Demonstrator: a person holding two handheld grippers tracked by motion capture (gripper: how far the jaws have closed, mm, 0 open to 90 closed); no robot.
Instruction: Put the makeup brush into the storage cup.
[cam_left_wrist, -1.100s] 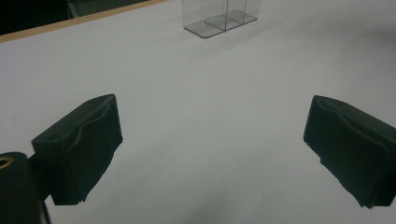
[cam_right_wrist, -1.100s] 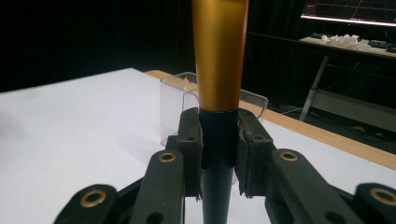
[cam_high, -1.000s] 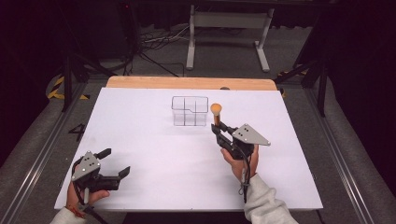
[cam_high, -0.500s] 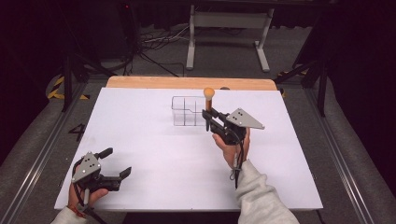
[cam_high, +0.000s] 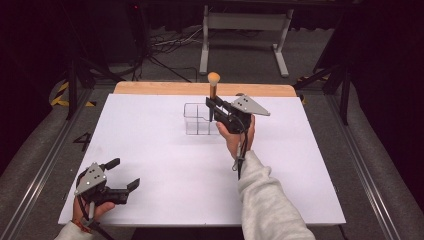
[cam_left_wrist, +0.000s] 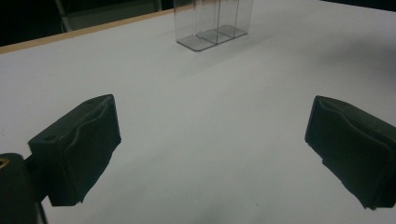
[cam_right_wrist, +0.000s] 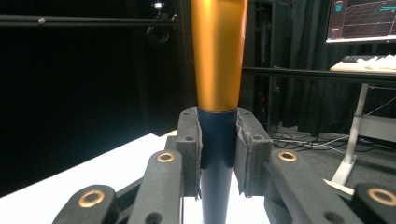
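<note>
One clear divided container (cam_high: 198, 119), compartments seen empty | one brush (cam_high: 213, 85) upright, clamped in right gripper (cam_high: 214, 106) above it | left gripper (cam_high: 125, 174) spread wide, holding nothing.

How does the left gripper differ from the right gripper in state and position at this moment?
The left gripper has its jaws wide apart and holds nothing; the right gripper is shut on a makeup brush held upright. The left one sits low near the table's front edge; the right one is raised beside the clear organizer. Both have black jaws.
</note>
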